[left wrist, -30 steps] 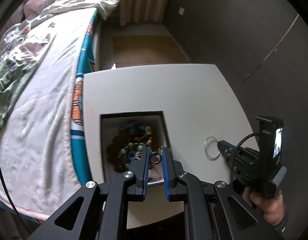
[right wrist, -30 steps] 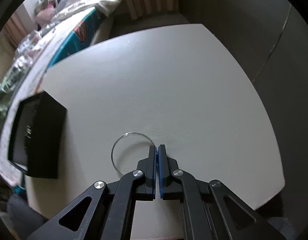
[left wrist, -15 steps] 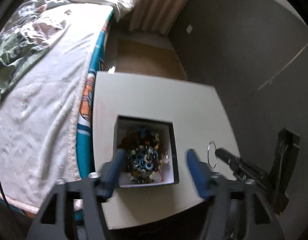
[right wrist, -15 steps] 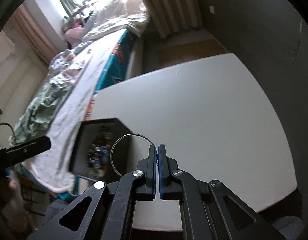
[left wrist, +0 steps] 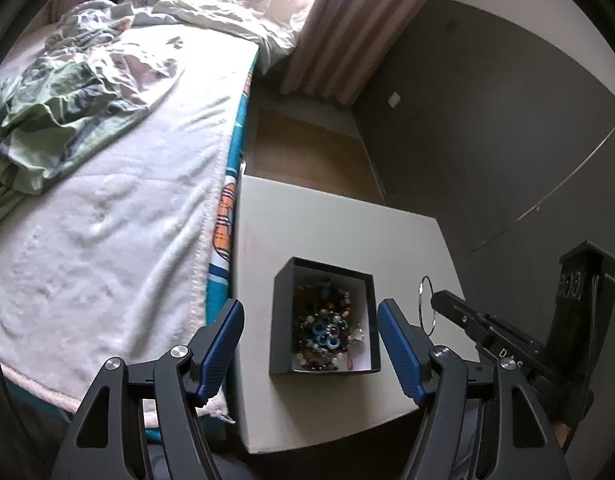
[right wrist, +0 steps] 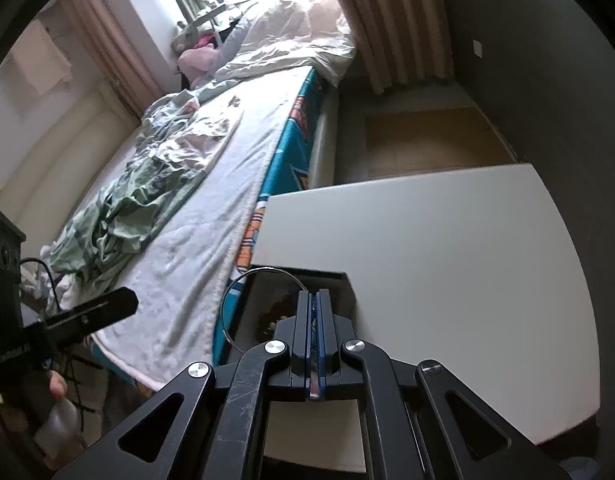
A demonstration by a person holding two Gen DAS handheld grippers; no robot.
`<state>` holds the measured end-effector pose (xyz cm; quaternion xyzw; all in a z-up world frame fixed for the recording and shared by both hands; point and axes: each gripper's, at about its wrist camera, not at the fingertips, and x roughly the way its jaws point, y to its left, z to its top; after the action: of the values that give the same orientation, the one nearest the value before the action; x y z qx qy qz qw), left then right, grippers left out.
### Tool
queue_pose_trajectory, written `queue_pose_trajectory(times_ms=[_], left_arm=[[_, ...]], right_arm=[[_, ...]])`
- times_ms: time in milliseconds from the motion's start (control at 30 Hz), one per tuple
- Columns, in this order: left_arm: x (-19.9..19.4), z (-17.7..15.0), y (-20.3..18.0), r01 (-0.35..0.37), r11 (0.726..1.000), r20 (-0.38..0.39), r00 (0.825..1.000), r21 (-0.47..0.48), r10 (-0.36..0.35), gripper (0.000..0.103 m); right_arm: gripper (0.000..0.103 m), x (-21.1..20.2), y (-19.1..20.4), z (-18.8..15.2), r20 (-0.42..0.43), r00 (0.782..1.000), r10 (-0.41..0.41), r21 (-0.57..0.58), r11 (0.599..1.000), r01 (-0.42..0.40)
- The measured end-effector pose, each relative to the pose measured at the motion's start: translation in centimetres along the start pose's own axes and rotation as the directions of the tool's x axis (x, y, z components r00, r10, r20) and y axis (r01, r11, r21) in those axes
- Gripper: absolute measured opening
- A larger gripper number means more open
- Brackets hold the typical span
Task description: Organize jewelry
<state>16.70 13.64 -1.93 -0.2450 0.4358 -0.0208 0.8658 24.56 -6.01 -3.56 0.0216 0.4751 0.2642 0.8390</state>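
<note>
Right wrist view shows the thin silver wire hoop (right wrist: 243, 304) pinched at its edge by the right gripper (right wrist: 316, 320), whose blue-padded fingers are pressed fully together on the wire. The hoop hangs in the air, off the desk, at about 9 o'clock from the fingertips, over the near corner of the square black open-topped jewellery box (right wrist: 339, 280). From the left wrist the same hoop (left wrist: 426, 306) appears at 3 o'clock of the box (left wrist: 323, 316), which sits on the white desk (left wrist: 339, 224) and holds a tangle of blue, brown and pearl-coloured beads (left wrist: 325, 326). The left gripper (left wrist: 309, 344) has just been opening; its fingers now stand wide apart, one either side of the box, with nothing between the pads. A bed with a white blanket (left wrist: 107, 216) lies at 9 o'clock of the desk.

My worry is the grip: the pads catch only a sliver of wire, so the hoop could swivel or slip free and drop onto the desk or floor instead of into the box. It could also snag the box rim.
</note>
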Motion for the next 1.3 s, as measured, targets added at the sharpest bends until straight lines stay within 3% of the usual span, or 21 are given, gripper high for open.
queue_pose_trajectory(times_ms=[267,333,400,567,833,1300], left_arm=[[-0.8,0.0,1.8,0.004,0.999,0.024,1.000,-0.032,-0.004,0.070],[-0.8,0.0,2.4,0.000,0.999,0.025,1.000,-0.042,0.001,0.070],[-0.8,0.0,2.8,-0.002,0.999,0.022,1.000,-0.050,0.003,0.070],[-0.7,0.0,3.8,0.005,0.997,0.027,1.000,-0.079,-0.003,0.070],[-1.0,-0.1,2.6,0.019,0.999,0.054,0.998,-0.048,-0.017,0.071],[-4.6,-2.2,-4.1,-0.019,0.991,0.182,0.983,0.130,-0.005,0.095]], right_arm=[[0.004,2.2,1.2,0.9,-0.027,0.999,0.034,0.001,0.999,-0.034],[0.006,3.8,1.5,1.0,-0.071,0.996,0.056,-0.011,0.998,-0.057],[0.035,5.6,1.6,0.9,-0.140,0.989,0.054,-0.011,0.998,-0.056],[0.067,4.4,1.0,0.3,-0.095,0.994,0.057,0.002,0.998,-0.057],[0.074,-0.4,-0.4,-0.3,-0.020,1.000,-0.013,0.007,1.000,0.013],[0.084,-9.7,-3.3,-2.3,0.105,0.987,-0.123,0.037,0.992,0.120]])
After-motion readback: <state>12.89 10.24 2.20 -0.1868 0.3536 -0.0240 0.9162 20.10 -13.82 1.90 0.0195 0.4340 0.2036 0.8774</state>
